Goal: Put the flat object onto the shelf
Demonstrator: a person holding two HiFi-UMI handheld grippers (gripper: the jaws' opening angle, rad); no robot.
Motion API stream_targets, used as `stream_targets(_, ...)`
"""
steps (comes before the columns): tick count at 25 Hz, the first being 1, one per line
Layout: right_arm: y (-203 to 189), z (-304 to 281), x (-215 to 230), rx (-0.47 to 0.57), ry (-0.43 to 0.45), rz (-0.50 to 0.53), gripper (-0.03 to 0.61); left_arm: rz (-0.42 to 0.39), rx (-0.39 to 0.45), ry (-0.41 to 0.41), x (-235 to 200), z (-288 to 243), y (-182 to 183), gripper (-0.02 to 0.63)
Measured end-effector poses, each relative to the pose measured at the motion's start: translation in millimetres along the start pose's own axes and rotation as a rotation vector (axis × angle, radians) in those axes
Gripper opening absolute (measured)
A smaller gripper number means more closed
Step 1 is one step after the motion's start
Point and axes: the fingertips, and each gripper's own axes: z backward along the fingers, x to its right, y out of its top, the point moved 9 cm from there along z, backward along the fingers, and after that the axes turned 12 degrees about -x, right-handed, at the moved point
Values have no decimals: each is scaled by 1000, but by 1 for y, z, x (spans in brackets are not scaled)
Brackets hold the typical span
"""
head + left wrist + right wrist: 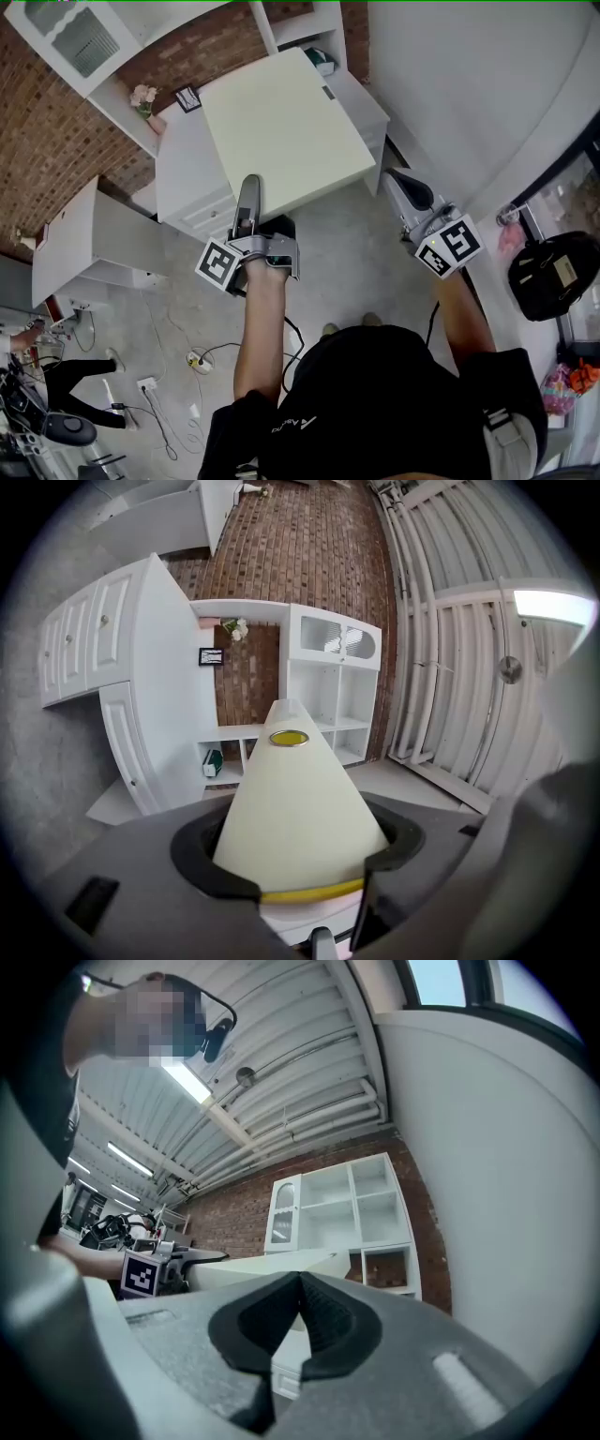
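Against the brick wall stands the white shelf (328, 691), open cubbies on its right and closed cabinet doors on its left. Panel (286, 131) is in the air in front of it, roughly level, far edge toward the cubbies.

Left tool (248, 192): jaws partway apart, clamped on the panel's near edge. It is the only grip. Right tool (398, 183): jaws together, nothing between them, just beside the panel's right edge, not touching as far as I can tell.

Step in hand, by my read: carry the panel in and set it down flat. One grip on one edge gives a long lever, so the far end is likely to droop or twist. Steadying the right edge with the closed right tool should help. Lead with the far edge and keep it level.

Room: plain wall is close on the right, cabinet doors on the left. The panel looks wider than a single cubby.

Small hazards: flowers (143, 97) and frame (187, 98) near the panel's far left corner; cables (197, 356) on the floor.
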Motion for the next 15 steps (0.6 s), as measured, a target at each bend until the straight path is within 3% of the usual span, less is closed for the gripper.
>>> stream_targets(15, 26, 22, 63, 67, -4, 50, 0, -18, 7, -4, 1, -52, -33, 282)
